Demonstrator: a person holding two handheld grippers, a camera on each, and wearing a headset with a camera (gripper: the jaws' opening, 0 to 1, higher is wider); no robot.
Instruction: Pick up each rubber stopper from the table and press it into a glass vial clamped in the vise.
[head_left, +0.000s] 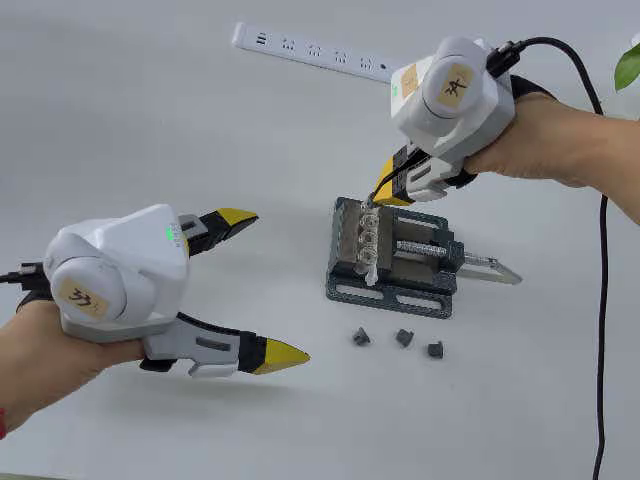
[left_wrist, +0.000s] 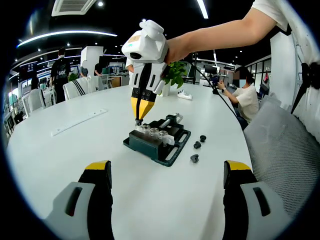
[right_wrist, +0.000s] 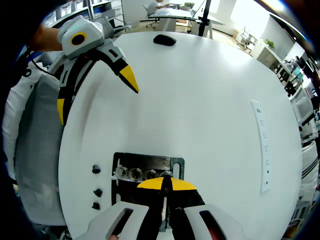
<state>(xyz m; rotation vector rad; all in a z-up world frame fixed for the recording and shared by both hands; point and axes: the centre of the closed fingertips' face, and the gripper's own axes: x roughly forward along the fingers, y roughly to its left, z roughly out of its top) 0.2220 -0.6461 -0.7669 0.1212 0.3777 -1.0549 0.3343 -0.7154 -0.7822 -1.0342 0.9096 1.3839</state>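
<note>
the right tool (head_left: 378, 195) stands over the far end of the vials (head_left: 368, 240) in the vise (head_left: 395, 262), blocking that end from above. three stoppers (head_left: 404, 338) lie near the vise, open from above. bare table (head_left: 150, 120) lies between the left tool (head_left: 280, 285) and the vise. the power strip (head_left: 310, 50) lies well apart.

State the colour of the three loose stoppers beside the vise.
Dark grey stoppers, clearest in the head view.

Right tool (left_wrist: 139, 120) above vise (left_wrist: 146, 148), three stoppers (left_wrist: 197, 145)
</note>
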